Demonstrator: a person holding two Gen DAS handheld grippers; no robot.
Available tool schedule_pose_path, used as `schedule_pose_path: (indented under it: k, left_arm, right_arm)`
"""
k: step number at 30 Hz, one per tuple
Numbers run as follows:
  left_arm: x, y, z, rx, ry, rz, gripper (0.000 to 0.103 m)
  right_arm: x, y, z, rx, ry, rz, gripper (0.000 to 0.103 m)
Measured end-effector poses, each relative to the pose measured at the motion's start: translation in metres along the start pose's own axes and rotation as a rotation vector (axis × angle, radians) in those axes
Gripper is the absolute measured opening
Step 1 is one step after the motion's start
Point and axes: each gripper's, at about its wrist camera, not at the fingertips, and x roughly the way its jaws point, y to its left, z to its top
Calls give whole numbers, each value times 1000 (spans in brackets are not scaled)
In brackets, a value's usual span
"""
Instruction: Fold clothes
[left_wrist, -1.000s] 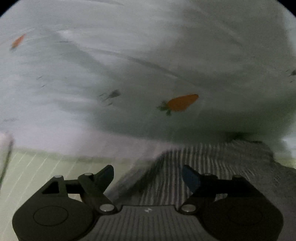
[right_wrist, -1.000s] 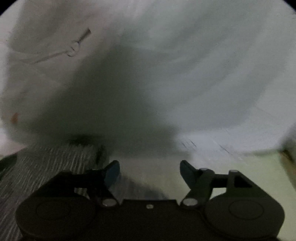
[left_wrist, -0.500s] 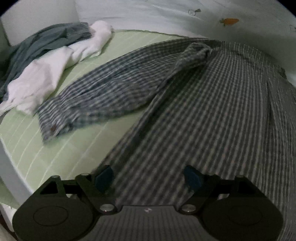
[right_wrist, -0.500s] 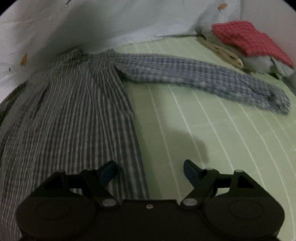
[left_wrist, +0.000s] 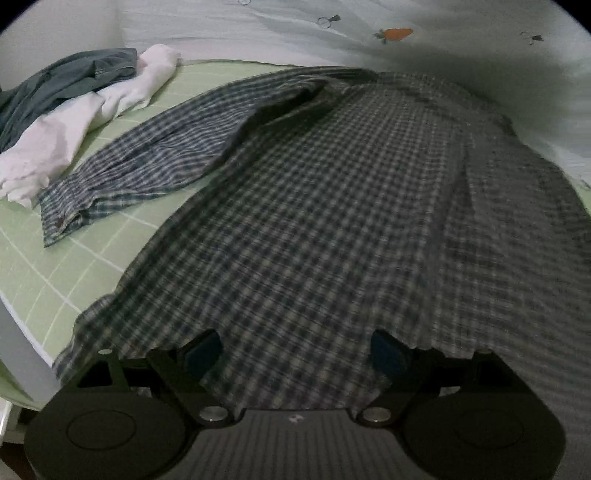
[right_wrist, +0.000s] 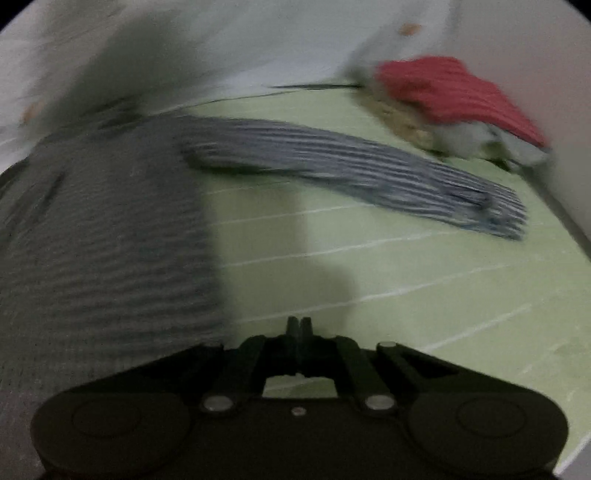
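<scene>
A dark plaid shirt (left_wrist: 332, 206) lies spread on the pale green sheet (left_wrist: 55, 266), one sleeve (left_wrist: 155, 158) stretched to the left. My left gripper (left_wrist: 295, 354) is open at the near hem, and the hem cloth drapes over and between its blue fingertips (left_wrist: 203, 352). In the blurred right wrist view the shirt's body (right_wrist: 110, 240) is on the left and its other sleeve (right_wrist: 351, 166) reaches right. My right gripper (right_wrist: 299, 325) is shut over the bare sheet (right_wrist: 406, 266), just right of the shirt's edge. No cloth shows between its fingers.
A white garment (left_wrist: 74, 125) and a dark teal one (left_wrist: 62, 81) are heaped at the far left. A white quilt with carrot prints (left_wrist: 395, 34) lies behind the shirt. A red knit (right_wrist: 454, 92) tops a pile at the far right. The bed's edge (left_wrist: 14, 332) runs at lower left.
Both views swung from the white quilt down and back to the shirt's near hem. The hem now lies across the left fingertips. The right gripper's jaws went from wide apart to closed.
</scene>
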Motion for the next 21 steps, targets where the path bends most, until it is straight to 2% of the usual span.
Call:
schedule_pose_path:
  k: [2, 4, 6, 7, 10, 14, 18, 21]
  left_arm:
    - [-7, 4, 1, -5, -8, 1, 89]
    - [-13, 14, 4, -22, -21, 16, 89]
    - [-17, 26, 8, -48, -23, 25, 89]
    - [-17, 33, 10, -62, -20, 23, 89]
    - [-18, 46, 18, -85, 2, 16, 89]
    - [-26, 52, 29, -77, -29, 5, 89]
    - [-29, 50, 31, -79, -34, 3, 89]
    - [-34, 41, 29, -80, -41, -4, 89]
  right_arm:
    - [-3, -13, 3, 49, 11, 26, 1]
    - [-9, -19, 4, 87, 13, 92, 8]
    - [-18, -13, -2, 139, 11, 181, 34]
    - [-23, -7, -6, 164, 12, 234, 56]
    - [-35, 20, -23, 172, 22, 301, 57]
    - [-37, 51, -38, 94, 26, 200, 62]
    - [-38, 70, -42, -84, 45, 98, 57]
    - [-42, 62, -44, -40, 59, 86, 58]
